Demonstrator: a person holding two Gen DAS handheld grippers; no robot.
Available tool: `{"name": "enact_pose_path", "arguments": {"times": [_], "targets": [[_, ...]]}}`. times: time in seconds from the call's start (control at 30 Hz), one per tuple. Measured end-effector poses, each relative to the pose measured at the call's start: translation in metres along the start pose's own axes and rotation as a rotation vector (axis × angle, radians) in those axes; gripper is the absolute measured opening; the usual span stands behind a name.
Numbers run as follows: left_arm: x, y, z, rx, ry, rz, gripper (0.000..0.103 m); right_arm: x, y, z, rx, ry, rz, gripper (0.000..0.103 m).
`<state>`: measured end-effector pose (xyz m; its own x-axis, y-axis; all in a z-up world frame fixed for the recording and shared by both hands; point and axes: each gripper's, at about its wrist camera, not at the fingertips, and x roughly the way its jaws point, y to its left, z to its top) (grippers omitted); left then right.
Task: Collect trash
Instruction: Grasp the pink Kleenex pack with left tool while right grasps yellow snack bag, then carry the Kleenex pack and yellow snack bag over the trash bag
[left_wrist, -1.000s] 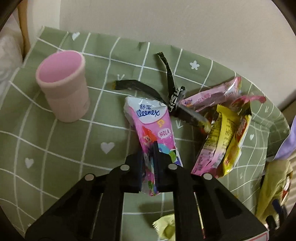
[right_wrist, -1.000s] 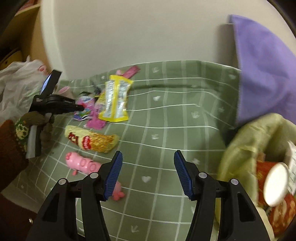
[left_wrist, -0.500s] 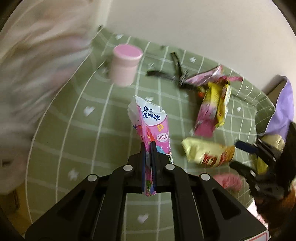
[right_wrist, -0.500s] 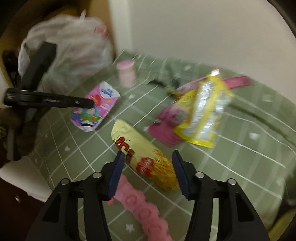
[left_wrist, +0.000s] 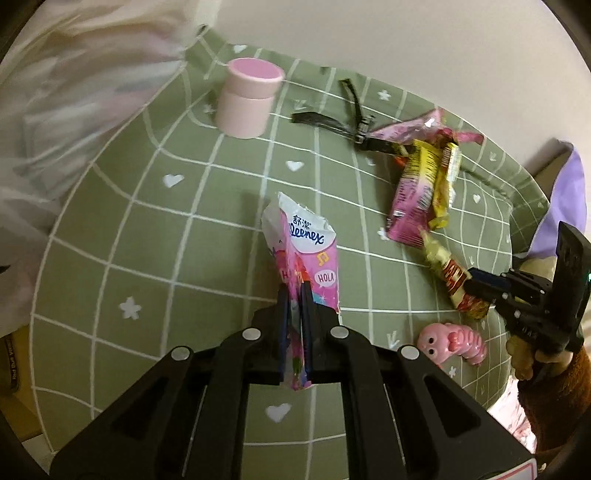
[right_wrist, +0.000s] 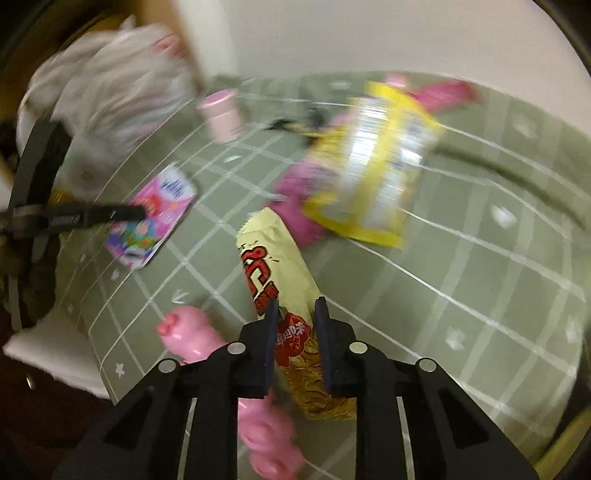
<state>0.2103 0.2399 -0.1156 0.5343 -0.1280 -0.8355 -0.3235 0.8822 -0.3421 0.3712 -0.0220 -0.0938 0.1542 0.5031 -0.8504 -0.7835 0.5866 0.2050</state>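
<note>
My left gripper is shut on a pink Kleenex tissue packet and holds it above the green checked cloth; the packet also shows in the right wrist view. My right gripper straddles a pale yellow noodle snack wrapper lying on the cloth, fingers closing on its sides. The right gripper appears in the left wrist view at that wrapper. A yellow wrapper and pink wrappers lie further back.
A pink cup stands at the back left. A black ribbon lies near the wall. A pink caterpillar toy lies at the cloth's front edge. A white plastic bag hangs at left. Purple fabric lies at right.
My left gripper lifted the tissue packet and drew back from the table. My right gripper moved left and down onto the noodle wrapper and narrowed its fingers around it.
</note>
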Motion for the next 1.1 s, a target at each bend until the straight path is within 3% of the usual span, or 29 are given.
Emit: {"name": "enact_pose_path", "arguments": {"times": [0.13,0.23,0.3,0.37,0.63,0.8,0.97,1.1], "targets": [[0.002,-0.014,-0.002,0.039,0.005,-0.003,0.005,-0.020,-0.023,-0.019,0.119,-0.043,-0.036,0.018],[0.001,-0.018,-0.005,0.044,0.006,-0.008,0.005,-0.027,-0.032,-0.033,0.196,-0.057,0.002,0.019],[-0.001,-0.019,-0.007,0.044,0.003,-0.010,0.005,-0.030,-0.036,-0.038,0.230,-0.082,0.038,0.025],[-0.004,-0.019,-0.009,0.041,-0.003,-0.009,0.005,-0.034,-0.035,-0.043,0.218,-0.098,0.031,0.043],[-0.017,-0.014,-0.016,0.011,-0.026,-0.008,0.005,-0.051,-0.027,-0.050,0.131,-0.131,-0.054,0.043],[-0.020,-0.017,-0.020,0.009,-0.027,-0.009,0.005,-0.042,-0.023,-0.053,0.132,-0.115,-0.036,0.043],[-0.027,-0.029,-0.022,0.049,-0.034,0.000,0.005,-0.015,-0.006,-0.038,0.045,-0.037,-0.097,0.030],[-0.039,-0.033,-0.023,0.071,-0.057,0.005,0.005,-0.020,0.002,-0.036,0.016,-0.059,-0.091,0.019]]}}
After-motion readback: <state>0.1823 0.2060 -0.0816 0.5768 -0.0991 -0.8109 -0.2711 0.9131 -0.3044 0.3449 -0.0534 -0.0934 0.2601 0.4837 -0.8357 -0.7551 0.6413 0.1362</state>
